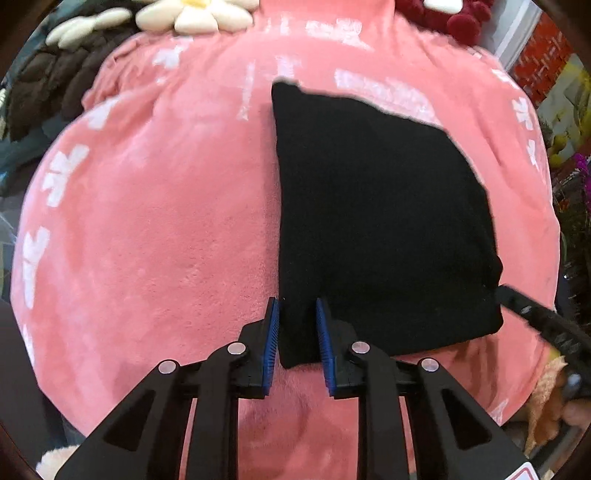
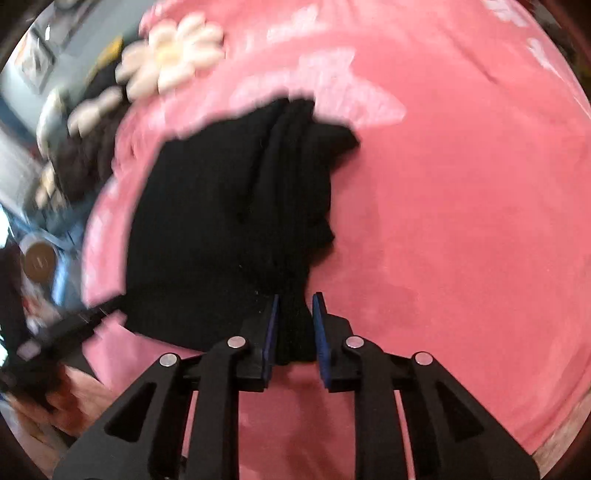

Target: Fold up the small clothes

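A small black garment (image 1: 376, 221) lies on a pink fleece blanket (image 1: 155, 236), folded into a rough block. My left gripper (image 1: 297, 314) has its blue pads on either side of the garment's near left corner and is shut on it. In the right wrist view the same black garment (image 2: 221, 229) shows bunched folds down its right side. My right gripper (image 2: 294, 306) is shut on the garment's near right edge. The right gripper's black arm (image 1: 543, 317) shows at the garment's right edge in the left wrist view.
The pink blanket (image 2: 461, 221) has white prints. A cream flower cushion (image 1: 195, 14) and a dark brown knitted item (image 1: 55, 85) lie at its far left edge. A dark red pompom item (image 1: 443, 14) sits at the far right. Clutter surrounds the blanket.
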